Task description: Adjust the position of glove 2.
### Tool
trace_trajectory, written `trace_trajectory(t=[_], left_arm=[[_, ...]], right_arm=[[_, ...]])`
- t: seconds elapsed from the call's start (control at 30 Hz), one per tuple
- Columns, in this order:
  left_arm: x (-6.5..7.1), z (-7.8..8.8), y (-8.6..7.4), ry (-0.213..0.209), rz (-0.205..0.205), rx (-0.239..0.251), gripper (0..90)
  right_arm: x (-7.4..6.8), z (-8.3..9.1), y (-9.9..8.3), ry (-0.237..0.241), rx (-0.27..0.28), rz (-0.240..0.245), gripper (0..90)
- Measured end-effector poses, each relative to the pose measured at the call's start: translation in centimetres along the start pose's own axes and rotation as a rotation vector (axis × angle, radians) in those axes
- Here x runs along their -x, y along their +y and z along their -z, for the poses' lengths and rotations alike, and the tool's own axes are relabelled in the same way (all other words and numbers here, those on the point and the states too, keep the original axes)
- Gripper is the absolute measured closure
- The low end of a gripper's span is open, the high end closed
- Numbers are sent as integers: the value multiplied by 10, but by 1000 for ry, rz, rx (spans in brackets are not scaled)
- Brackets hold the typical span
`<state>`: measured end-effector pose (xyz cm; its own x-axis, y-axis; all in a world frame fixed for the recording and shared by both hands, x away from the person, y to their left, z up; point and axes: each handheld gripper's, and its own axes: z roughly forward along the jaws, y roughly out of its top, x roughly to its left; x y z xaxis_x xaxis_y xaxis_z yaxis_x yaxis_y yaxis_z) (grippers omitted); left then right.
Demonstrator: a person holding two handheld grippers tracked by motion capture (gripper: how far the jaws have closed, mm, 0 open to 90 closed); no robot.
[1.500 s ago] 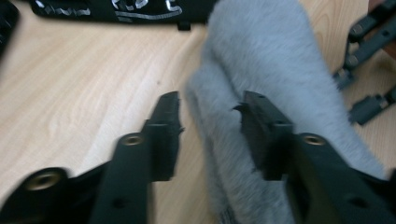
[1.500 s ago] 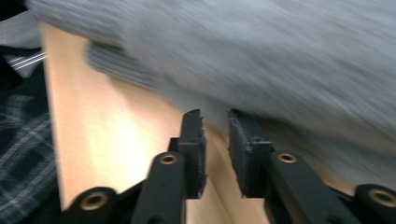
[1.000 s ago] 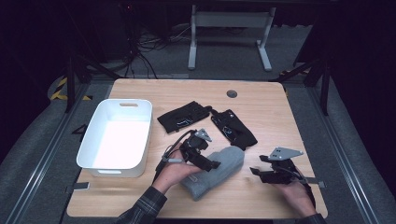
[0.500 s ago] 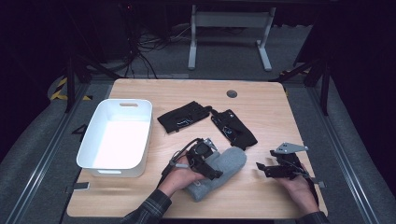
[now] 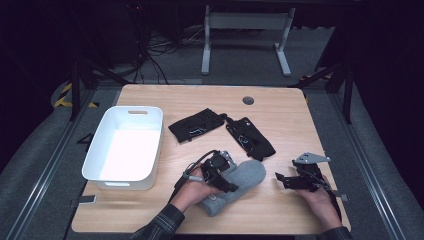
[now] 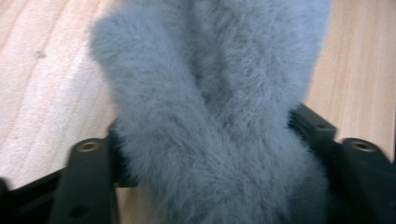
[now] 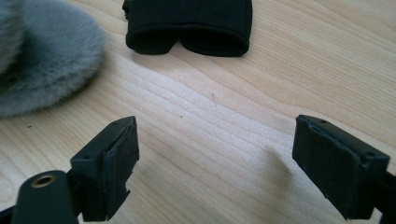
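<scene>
A grey fuzzy mitten (image 5: 250,175) lies near the front middle of the wooden table (image 5: 285,115). My left gripper (image 5: 226,184) sits on its near half. In the left gripper view the grey fur (image 6: 210,93) bunches between the two black jaws of the left gripper (image 6: 208,137); they have just been closing and now press on it. My right gripper (image 5: 281,179) rests low at the front right, pointing left toward the mitten. In its own view the right gripper (image 7: 215,158) stands open over bare wood, its jaws having just opened further, with the mitten's tip (image 7: 42,60) at far left.
Two black gloves lie behind the mitten, one (image 5: 197,125) toward the middle and one (image 5: 250,137) to its right; a cuff of a black glove (image 7: 191,25) shows ahead of the right gripper. A white bin (image 5: 156,145) stands at the left. A small dark disc (image 5: 248,100) sits at the back.
The left gripper has come down onto the grey mitten and its jaws have closed in on the fur. The right gripper has stayed about where it was.
</scene>
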<state>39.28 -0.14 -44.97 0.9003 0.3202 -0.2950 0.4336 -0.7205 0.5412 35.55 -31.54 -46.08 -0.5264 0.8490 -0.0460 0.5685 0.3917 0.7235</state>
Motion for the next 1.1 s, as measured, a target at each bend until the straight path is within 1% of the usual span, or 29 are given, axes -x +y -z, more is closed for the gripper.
trace_trajectory(t=[0.07, 0.13, 0.17, 0.27, 0.3, 0.37, 0.4, 0.5, 0.63, 0.7, 0.83, 0.97, 1.03, 1.1], left_arm=[[-1, 1, 1, -21, 10, -16, 451], [-1, 1, 1, -32, 16, -23, 508], [-1, 1, 1, -42, 26, -29, 532], [0, 2, 3, -38, 27, -35, 587], [1, 3, 3, -34, 36, -37, 603], [2, 4, 3, -31, 46, -34, 624], [2, 5, 4, -30, 46, -39, 630], [3, 8, 5, -32, 47, -40, 637], [7, 14, 7, -37, 47, -32, 640], [9, 18, 8, -32, 44, -21, 641], [10, 25, 10, -29, 44, -13, 640], [13, 39, 12, -18, 46, 18, 639], [13, 45, 12, -22, 49, 33, 638], [13, 52, 13, -8, 47, 41, 638]], right_arm=[[0, -1, 0, 0, -2, 2, 150], [-1, -3, -1, -12, -5, 11, 151], [-2, -4, -2, -15, -7, 17, 151], [-3, -5, -2, -18, -4, 19, 142], [-3, -5, -2, -16, 1, 18, 133], [-2, -7, -3, -11, 6, -1, 114], [-2, -8, -4, -4, 7, -12, 108], [-1, -8, -4, 2, 7, -14, 97], [-1, -9, -4, 7, 5, -15, 87], [-1, -9, -4, 7, 5, -15, 87], [-1, -9, -4, 9, 5, -15, 87], [-1, -9, -4, 8, 4, -13, 86], [-1, -9, -4, 8, 3, -13, 86], [-1, -9, -4, 7, 4, -14, 82]])
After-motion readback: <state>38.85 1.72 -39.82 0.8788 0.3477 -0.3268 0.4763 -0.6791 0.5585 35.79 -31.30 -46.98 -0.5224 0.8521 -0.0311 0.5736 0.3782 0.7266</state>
